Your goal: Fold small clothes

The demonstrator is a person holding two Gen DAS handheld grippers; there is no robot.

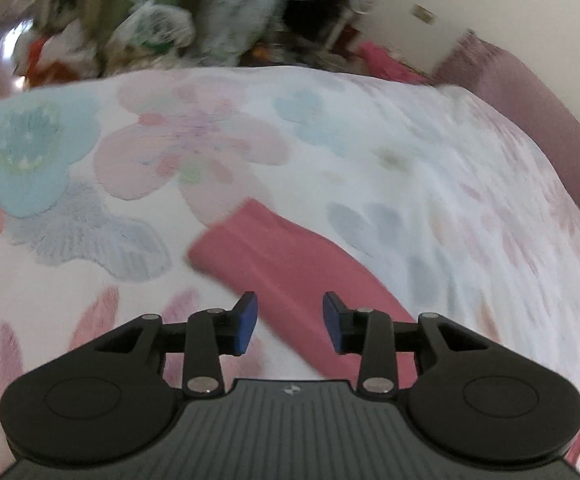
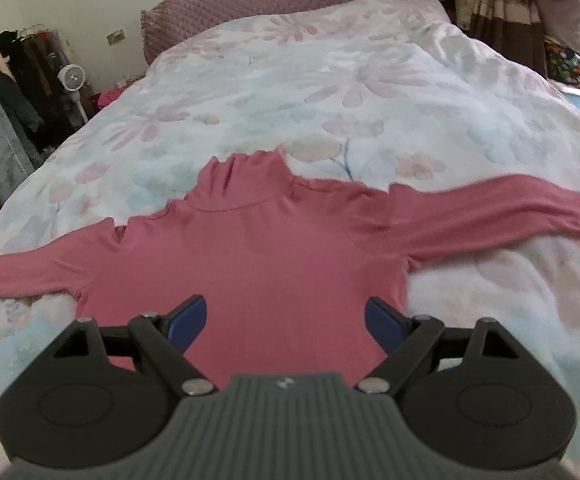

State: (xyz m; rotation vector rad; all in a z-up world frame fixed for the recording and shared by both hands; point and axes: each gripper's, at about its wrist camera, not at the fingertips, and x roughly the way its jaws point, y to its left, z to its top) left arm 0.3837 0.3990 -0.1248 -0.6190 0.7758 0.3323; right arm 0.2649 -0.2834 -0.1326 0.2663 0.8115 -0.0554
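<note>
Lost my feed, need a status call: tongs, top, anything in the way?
Left tongs open over a sleeve, empty. Right tongs open above the top, empty. Top flat on the bed, sleeves out. Nothing in the way.

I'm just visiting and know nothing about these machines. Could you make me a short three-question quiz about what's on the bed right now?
1. True or false: the pink top lies spread flat on the floral bedspread.
2. Which is over the top's sleeve: (A) left claw or (B) right claw?
3. Fill in: the top has a high ____.

Key: 1 true; 2 A; 3 collar.
</note>
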